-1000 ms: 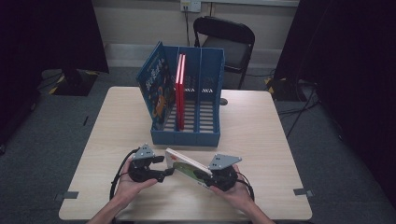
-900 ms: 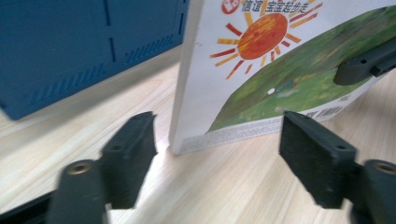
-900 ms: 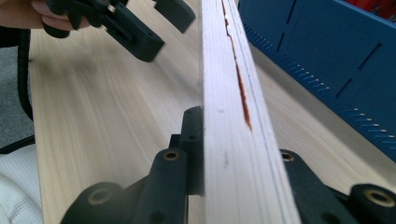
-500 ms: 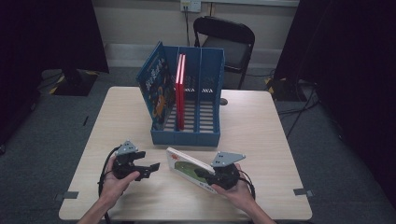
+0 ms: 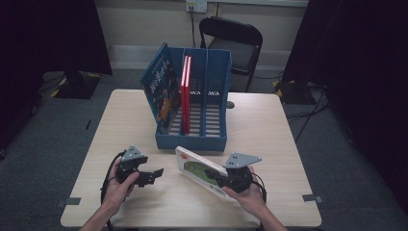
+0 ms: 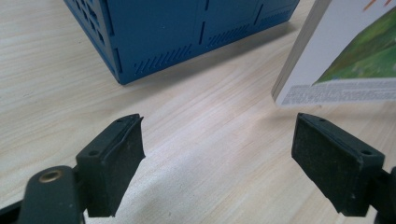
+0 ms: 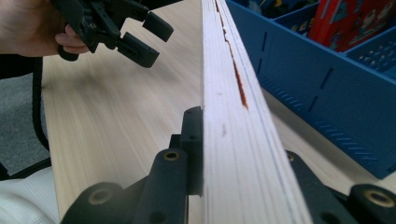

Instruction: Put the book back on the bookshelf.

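Your right gripper [image 5: 219,179] clamps the white book [image 5: 199,168] at the rack's [image 5: 192,142] six o'clock, tilted for slotting; your left gripper [image 5: 153,175], jaws just opened wide and empty, waits at the book's nine o'clock.

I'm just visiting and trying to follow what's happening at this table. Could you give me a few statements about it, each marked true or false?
1. The right tongs grip the white book. True.
2. The left tongs hold that book too. False: their jaws are open with nothing between them, having just been opening.
3. The blue rack holds a red book upright. True.
4. The white book already stands in the rack. False: it is tilted above the table, in front of the rack.
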A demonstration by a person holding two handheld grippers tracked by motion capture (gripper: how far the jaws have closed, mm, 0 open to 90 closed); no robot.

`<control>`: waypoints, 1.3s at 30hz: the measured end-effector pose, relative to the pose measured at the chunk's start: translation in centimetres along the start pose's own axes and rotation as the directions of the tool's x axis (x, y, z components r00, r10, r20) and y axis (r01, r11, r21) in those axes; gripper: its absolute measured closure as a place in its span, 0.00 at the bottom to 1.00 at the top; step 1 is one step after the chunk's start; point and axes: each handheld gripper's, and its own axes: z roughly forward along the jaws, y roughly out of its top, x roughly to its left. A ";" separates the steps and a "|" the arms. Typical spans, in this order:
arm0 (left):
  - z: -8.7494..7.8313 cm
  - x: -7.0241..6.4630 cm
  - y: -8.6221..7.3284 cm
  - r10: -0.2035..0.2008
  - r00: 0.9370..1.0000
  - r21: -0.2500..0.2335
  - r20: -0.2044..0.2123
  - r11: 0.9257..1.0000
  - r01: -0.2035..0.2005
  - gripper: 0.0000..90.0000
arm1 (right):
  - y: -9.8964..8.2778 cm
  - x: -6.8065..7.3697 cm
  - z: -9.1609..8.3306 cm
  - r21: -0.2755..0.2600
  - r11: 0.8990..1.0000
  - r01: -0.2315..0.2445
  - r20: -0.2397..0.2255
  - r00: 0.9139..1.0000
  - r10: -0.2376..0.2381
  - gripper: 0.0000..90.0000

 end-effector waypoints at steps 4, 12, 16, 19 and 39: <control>0.1 -0.1 -0.1 0.004 1.000 -0.003 -0.004 1.000 -0.004 0.18 | 0.2 -0.2 -0.4 -0.007 1.000 -0.004 0.014 1.000 0.004 0.85; 0.1 -0.4 -0.1 0.023 1.000 -0.002 -0.002 1.000 -0.023 0.18 | 0.9 -0.4 -1.4 -0.023 1.000 0.000 0.018 1.000 0.001 0.85; 0.1 -0.5 -0.1 0.025 1.000 -0.002 0.000 1.000 -0.025 0.18 | 1.3 -0.3 -1.7 -0.023 1.000 0.010 0.018 1.000 -0.010 0.85; 0.1 -0.5 -0.1 0.025 1.000 0.000 0.002 1.000 -0.025 0.18 | 1.6 -0.2 -2.0 -0.033 0.999 0.014 0.023 1.000 -0.013 0.85; 0.6 -0.9 -0.3 0.033 0.999 0.024 0.012 0.999 -0.034 0.18 | 3.0 -1.5 -4.3 -0.113 0.993 -0.028 0.126 0.991 0.042 0.85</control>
